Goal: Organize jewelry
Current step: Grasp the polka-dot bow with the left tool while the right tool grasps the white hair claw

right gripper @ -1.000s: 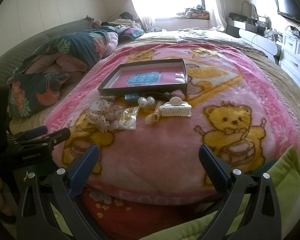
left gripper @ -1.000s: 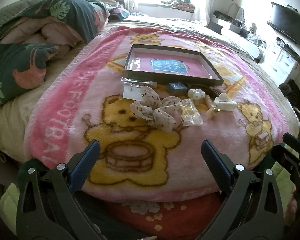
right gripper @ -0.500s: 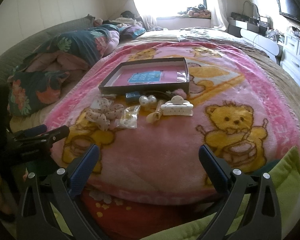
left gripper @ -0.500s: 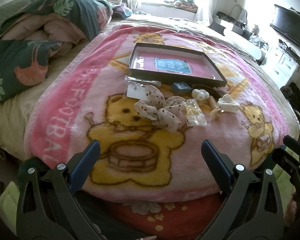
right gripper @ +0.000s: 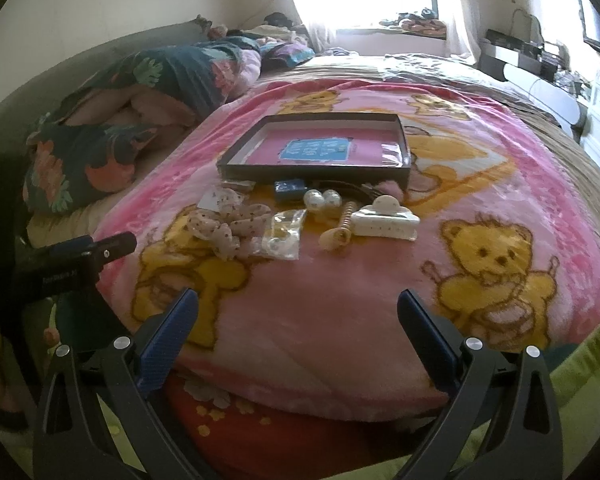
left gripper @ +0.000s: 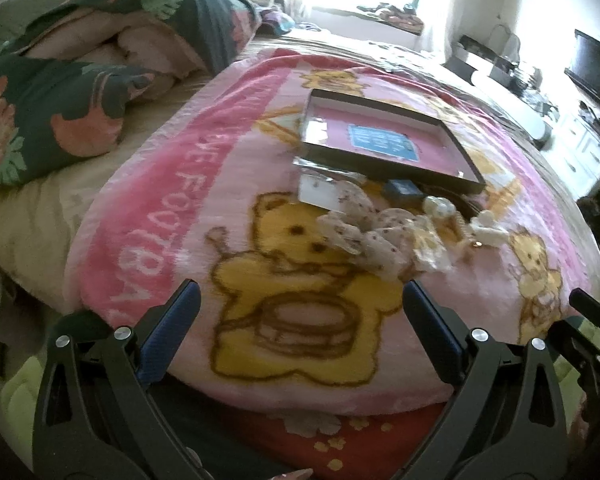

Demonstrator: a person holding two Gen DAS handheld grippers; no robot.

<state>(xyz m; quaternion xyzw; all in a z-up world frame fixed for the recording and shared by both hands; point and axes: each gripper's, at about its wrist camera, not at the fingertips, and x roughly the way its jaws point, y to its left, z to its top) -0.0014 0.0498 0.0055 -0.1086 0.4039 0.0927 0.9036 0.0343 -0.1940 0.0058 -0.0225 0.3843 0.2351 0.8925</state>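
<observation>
Both the left gripper (left gripper: 296, 300) and the right gripper (right gripper: 298, 308) gaped empty, well short of the cream plastic claw clip (right gripper: 385, 222), possibly speckled, beside the shallow dark cardboard tray (right gripper: 316, 170).

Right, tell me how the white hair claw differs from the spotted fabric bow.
The white hair claw is hard, smooth plastic with a firm arched shape; the spotted fabric bow is soft and crumpled, with floppy loops. The claw is plain white, the bow cream with dark dots. The claw lies at the right end of the row, the bow at the left. Both rest on the pink blanket, outside the box.
</observation>
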